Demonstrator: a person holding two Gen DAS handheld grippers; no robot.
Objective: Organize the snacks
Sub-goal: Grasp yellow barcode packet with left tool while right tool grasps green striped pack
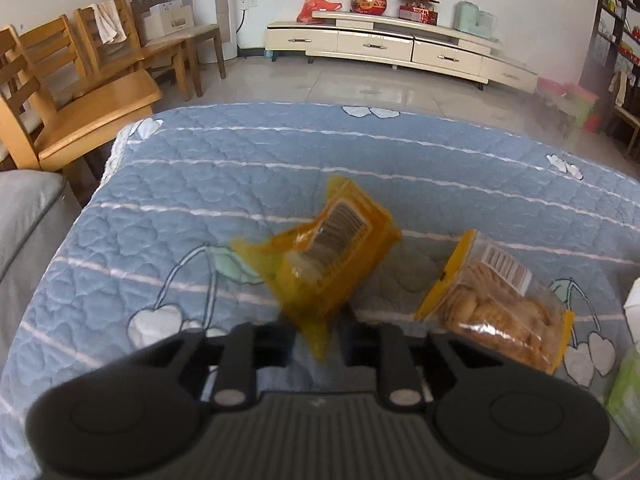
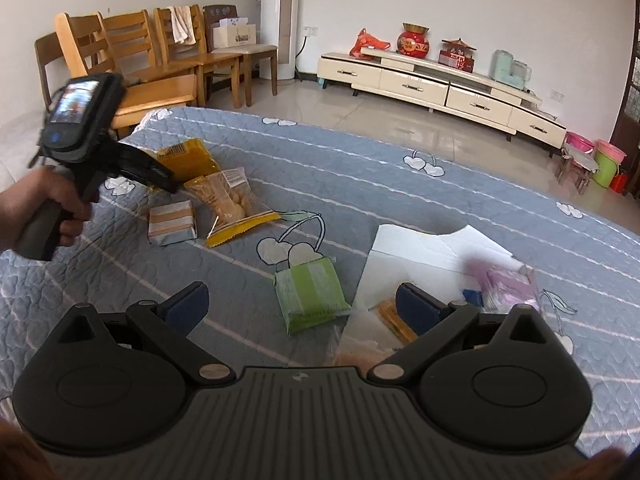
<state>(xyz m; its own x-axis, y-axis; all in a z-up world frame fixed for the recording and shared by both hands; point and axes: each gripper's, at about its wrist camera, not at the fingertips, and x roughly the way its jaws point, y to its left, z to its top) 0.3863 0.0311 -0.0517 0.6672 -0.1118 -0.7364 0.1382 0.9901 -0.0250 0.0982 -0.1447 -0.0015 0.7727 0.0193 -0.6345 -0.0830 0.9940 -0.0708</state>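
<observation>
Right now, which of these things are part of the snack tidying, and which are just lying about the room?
Part of the job:
yellow biscuit packet, held in the left gripper
clear biscuit bag
silver packet
green packet
white box
right gripper, open

Just lying about:
wooden chairs
TV cabinet
red jar
plastic buckets

The yellow pack [image 1: 324, 256] is motion-blurred, its lower end hidden between the left gripper's [image 1: 318, 330] fingers, so its label cannot be read. In the right wrist view that pack [image 2: 188, 162] is partly covered by the left gripper [image 2: 132, 164]. A green pack [image 1: 626, 392] and a white item [image 1: 634, 304] are cut off by the frame's right edge. The purple packet [image 2: 510, 286] is blurred; the 2 packs under the right finger [image 2: 418, 304] are partly hidden.
</observation>
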